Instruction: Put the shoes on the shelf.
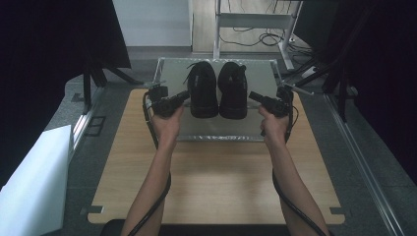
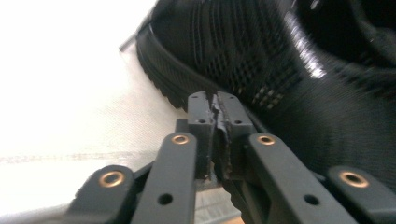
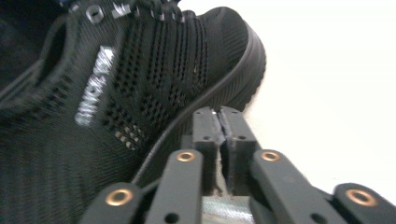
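Two black mesh shoes, the left shoe (image 1: 203, 91) and the right shoe (image 1: 232, 91), stand side by side on a grey tray (image 1: 216, 129) at the far edge of the wooden surface (image 1: 216, 182). The left tongs (image 1: 185, 95) and right tongs (image 1: 252, 95) point inward at the shoes' outer sides, each pressed together on nothing. Both forearms reach straight forward from the near edge, hands level beside the tray.

The right shoe (image 3: 154, 84) carries pale lettering on its mesh side, running upward just below the laces (image 3: 154, 9). The letters are too blurred to read. No other text, number or sign can be read.
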`<state>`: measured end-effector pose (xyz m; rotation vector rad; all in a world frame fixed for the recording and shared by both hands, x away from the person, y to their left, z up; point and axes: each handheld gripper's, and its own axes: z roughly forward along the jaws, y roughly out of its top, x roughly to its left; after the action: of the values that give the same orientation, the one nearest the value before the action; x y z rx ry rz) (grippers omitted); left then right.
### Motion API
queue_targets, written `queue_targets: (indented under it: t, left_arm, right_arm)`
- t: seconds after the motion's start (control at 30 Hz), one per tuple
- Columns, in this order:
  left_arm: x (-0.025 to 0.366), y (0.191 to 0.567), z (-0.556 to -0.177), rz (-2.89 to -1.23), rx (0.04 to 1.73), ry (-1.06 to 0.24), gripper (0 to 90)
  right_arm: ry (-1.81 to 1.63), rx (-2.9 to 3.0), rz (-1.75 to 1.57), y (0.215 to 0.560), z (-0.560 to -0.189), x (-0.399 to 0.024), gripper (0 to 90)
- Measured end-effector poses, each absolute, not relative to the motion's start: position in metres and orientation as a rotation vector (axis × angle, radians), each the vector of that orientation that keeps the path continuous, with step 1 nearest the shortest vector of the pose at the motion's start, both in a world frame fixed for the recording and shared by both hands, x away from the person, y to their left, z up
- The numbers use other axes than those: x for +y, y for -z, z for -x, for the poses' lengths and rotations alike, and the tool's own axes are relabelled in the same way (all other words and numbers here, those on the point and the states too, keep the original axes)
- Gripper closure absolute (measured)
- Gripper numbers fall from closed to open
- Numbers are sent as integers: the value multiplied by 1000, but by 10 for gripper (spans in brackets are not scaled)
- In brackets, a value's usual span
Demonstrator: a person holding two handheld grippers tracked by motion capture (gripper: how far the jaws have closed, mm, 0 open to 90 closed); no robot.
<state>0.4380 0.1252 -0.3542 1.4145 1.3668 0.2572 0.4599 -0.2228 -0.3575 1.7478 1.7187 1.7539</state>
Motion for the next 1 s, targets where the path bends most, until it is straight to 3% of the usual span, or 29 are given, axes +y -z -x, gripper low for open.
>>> queue_targets:
  t: [0.4, 0.53, 1.0]
  left_arm:
    - [124, 351, -449, -1412, 1392, -250, 896]
    - [132, 355, -434, -1375, 1346, -223, 819]
    - [130, 351, -375, -1420, 1198, -195, 808]
  right_arm:
    - [-1660, 1744, -1741, 358, -466, -211, 900]
    - [-1744, 1740, -1698, 358, -453, -219, 858]
    - [-1938, 1811, -1586, 362, -393, -229, 897]
